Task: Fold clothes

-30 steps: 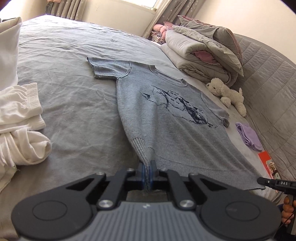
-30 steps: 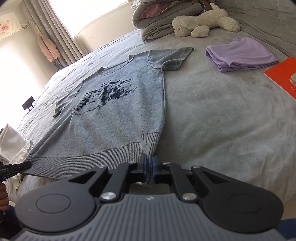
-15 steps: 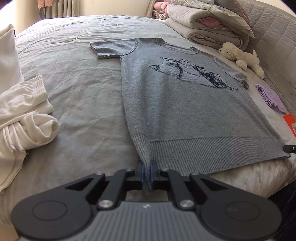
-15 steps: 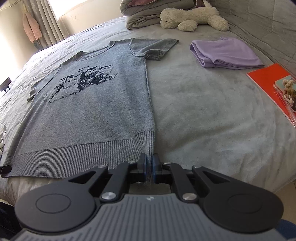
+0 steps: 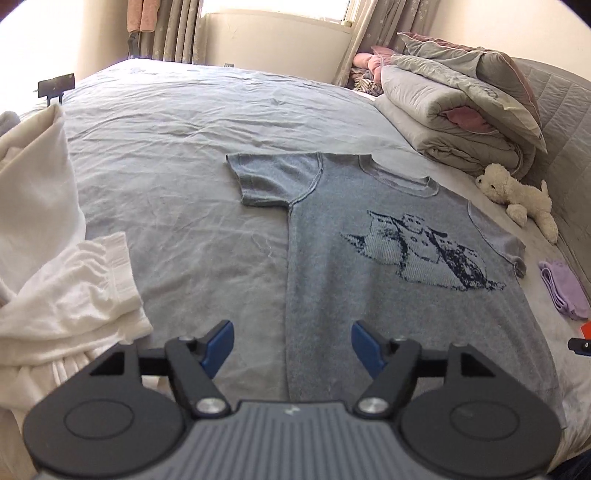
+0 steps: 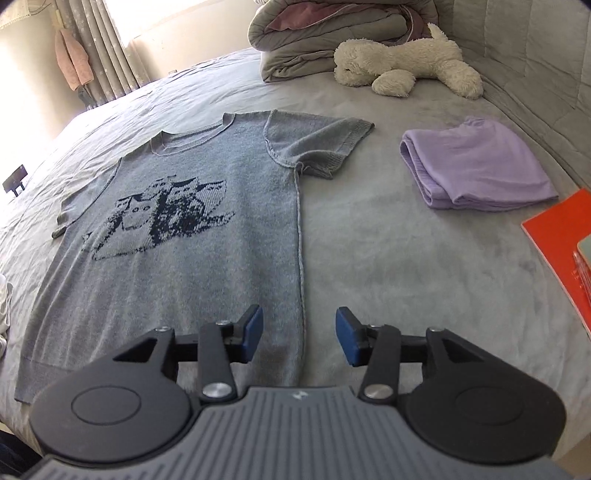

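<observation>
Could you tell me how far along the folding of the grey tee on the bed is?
Done: the tee lies flat, face up, on the bed, and a lilac garment is already folded. In hand: nothing; both the left tongs and right tongs have just opened, with only the tee's side edges below them. Left: every fold of the tee, then the white clothes.

Daylight floods in from the window (image 5: pixel 280 11) at the far end of the room, blown out to white in both views. It washes the far corner of the bed (image 5: pixel 184 122) pale, and glare bleaches the white garment (image 5: pixel 44 229) at its left edge. Shadows are soft and faint. Both pictures are sharp, without motion blur. Fisheye distortion bows the bed's edges, and dark vignetting cuts the frame corners.
</observation>
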The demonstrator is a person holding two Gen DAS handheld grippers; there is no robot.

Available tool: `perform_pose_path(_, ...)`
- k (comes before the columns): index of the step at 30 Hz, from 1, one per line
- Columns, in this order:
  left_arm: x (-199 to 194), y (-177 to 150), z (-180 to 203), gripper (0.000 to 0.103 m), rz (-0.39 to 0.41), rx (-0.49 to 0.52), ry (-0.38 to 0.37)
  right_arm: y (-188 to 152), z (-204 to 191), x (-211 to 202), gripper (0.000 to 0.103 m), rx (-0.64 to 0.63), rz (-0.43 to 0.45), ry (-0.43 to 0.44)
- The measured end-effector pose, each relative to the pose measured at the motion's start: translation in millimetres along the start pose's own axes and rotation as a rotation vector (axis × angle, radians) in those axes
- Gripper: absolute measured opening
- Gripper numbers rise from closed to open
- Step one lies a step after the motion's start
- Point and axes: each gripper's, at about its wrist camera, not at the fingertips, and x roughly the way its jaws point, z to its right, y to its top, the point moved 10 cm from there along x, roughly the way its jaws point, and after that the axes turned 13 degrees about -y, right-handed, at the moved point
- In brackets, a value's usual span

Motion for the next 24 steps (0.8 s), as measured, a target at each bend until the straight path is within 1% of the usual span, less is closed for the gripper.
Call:
perform_pose_path(3,21,33,9,0.077,0.026,0.018,0.000,33,-6,12,0.048,0.038,0.003,0.034)
perform_pose_path(5,42,48,12,0.078,0.025,-0.002,-0.032,46,-10,21,0.053,0.064,0.000,0.054)
perform_pose_path(6,52,51,10,0.079,0.025,-0.010,-0.030,48,-12,29,0.054,0.071,-0.011,0.060)
perform_pose_path(9,88,49,-7,0.079,0.005,-0.033,0.025,44,-15,54,0.054,0.066,-0.048,0.049)
perform_pose_path(12,111,38,-21,0.079,-0.052,-0.056,0.040,38,-6,73,0.054,0.045,-0.042,0.020)
perform_pose_path(14,117,44,-25,0.079,-0.040,-0.055,0.049,42,0,83,0.054,0.043,-0.053,-0.004)
perform_pose_path(16,122,51,-25,0.079,-0.021,-0.040,0.056,54,2,88,0.054,0.037,-0.021,-0.013)
perform_pose_path(17,127,52,-26,0.079,-0.022,-0.042,0.062,59,1,90,0.054,0.038,-0.010,-0.003)
perform_pose_path(21,145,57,-28,0.079,-0.027,-0.051,0.073,79,-10,113,0.054,0.014,0.003,0.001)
perform_pose_path(24,155,60,-27,0.079,-0.015,-0.018,0.094,89,-23,131,0.053,-0.028,0.009,-0.012)
